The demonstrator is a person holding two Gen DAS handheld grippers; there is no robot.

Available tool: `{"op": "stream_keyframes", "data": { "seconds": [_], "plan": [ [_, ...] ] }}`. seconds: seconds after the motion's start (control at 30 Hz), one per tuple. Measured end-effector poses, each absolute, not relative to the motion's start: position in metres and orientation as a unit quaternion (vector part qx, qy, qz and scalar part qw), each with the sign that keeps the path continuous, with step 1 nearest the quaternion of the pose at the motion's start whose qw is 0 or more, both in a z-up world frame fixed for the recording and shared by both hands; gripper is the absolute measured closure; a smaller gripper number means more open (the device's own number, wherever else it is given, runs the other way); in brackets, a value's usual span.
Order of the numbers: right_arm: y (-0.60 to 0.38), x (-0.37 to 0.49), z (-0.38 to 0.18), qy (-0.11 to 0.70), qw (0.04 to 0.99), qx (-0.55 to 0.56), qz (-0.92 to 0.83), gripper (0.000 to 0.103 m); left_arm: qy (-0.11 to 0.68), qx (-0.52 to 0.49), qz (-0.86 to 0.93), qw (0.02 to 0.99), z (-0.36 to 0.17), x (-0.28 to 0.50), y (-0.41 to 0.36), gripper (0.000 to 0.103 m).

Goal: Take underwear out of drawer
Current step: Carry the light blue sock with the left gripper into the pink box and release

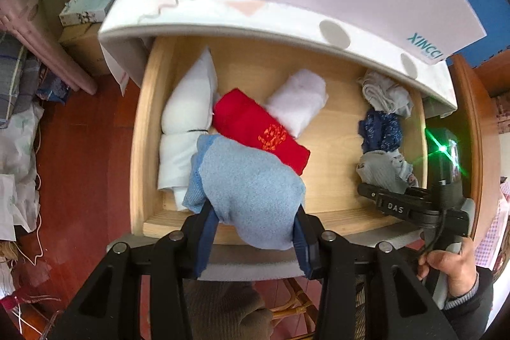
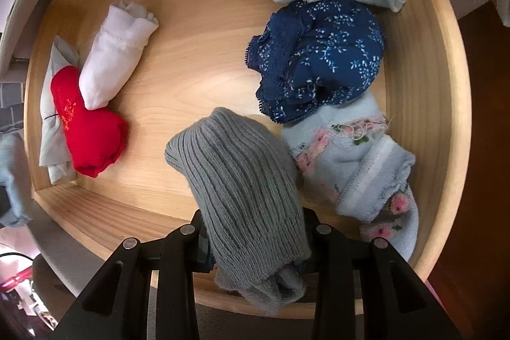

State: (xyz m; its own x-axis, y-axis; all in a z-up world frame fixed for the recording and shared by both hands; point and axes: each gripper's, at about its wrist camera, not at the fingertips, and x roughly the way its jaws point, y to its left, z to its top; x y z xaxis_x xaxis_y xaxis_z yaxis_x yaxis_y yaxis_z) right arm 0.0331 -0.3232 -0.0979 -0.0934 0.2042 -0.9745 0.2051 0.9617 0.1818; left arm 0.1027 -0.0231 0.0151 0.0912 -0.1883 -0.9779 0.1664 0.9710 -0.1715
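Clamped on a pale blue knit bundle [image 1: 248,190], the left claw [image 1: 253,231] holds it above the drawer's [image 1: 140,148] front edge at 6 o'clock in the left wrist view. Only that view shows the white folded bundles [image 1: 185,129] at 9 o'clock fully, the patterned cabinet top [image 1: 223,15] at 12, and a hand [image 1: 446,270] gripping the right claw's handle at 4 o'clock. Red underwear [image 1: 255,126] lies at the centre. The right wrist view alone shows detail: the right claw [image 2: 255,247] pinching a grey ribbed bundle [image 2: 242,196] at 6 o'clock, navy floral underwear [image 2: 318,59] at 2, floral-trimmed blue fabric [image 2: 360,168] at 4.
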Motion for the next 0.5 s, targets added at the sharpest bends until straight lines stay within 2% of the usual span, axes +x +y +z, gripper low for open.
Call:
{"op": "stream_keyframes", "data": {
  "seconds": [0.3,0.5],
  "plan": [
    [-0.316,0.035,-0.093,0.744,0.66,0.102,-0.022,0.07,0.629,-0.008,-0.121,0.768,0.058,0.106,-0.015,0.06],
    [-0.296,0.041,-0.09,0.748,0.663,0.029,-0.03,0.07,0.592,-0.009,-0.132,0.795,0.102,0.114,-0.011,0.06]
  ]
}}
